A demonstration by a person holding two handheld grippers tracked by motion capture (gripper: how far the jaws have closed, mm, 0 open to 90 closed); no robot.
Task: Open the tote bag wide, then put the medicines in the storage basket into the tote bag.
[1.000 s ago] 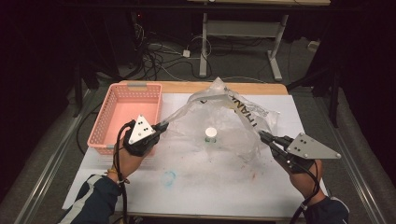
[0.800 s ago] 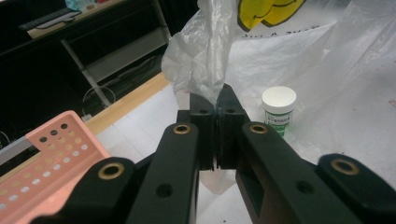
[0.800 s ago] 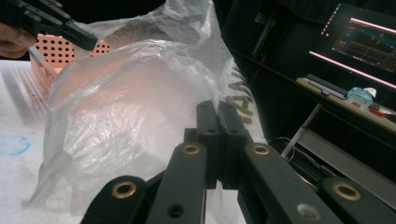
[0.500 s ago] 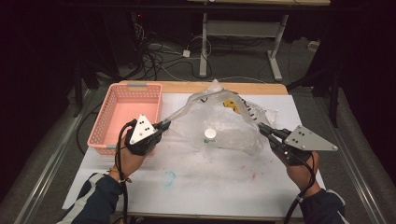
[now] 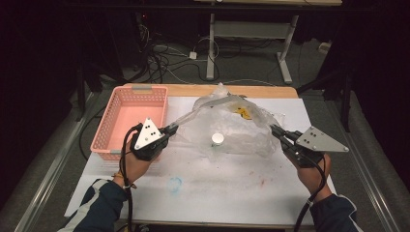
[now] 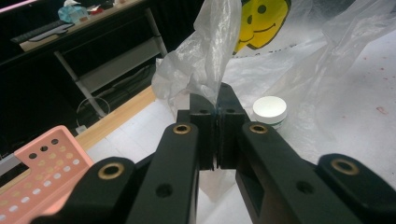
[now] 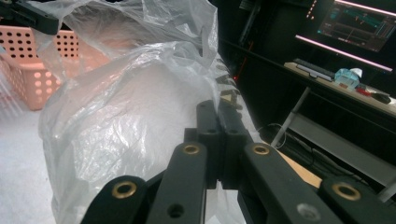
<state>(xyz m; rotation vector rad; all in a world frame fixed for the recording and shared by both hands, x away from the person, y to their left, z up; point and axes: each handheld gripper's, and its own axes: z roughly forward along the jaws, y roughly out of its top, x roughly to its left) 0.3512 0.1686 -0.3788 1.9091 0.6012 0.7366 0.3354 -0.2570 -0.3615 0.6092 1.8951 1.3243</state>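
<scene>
On the counter my left gripper and right gripper each pinch the plastic bag, stretched over the white-capped jar; bagging it seems unfinished.

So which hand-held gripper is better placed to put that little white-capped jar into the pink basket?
Left, probably. The left hand-held gripper is beside the basket and nearer the jar. Both hand-held grippers are shut on the bag; the right is across it.

Right gripper fingers clamp the clear plastic bag; pink basket beyond
</scene>
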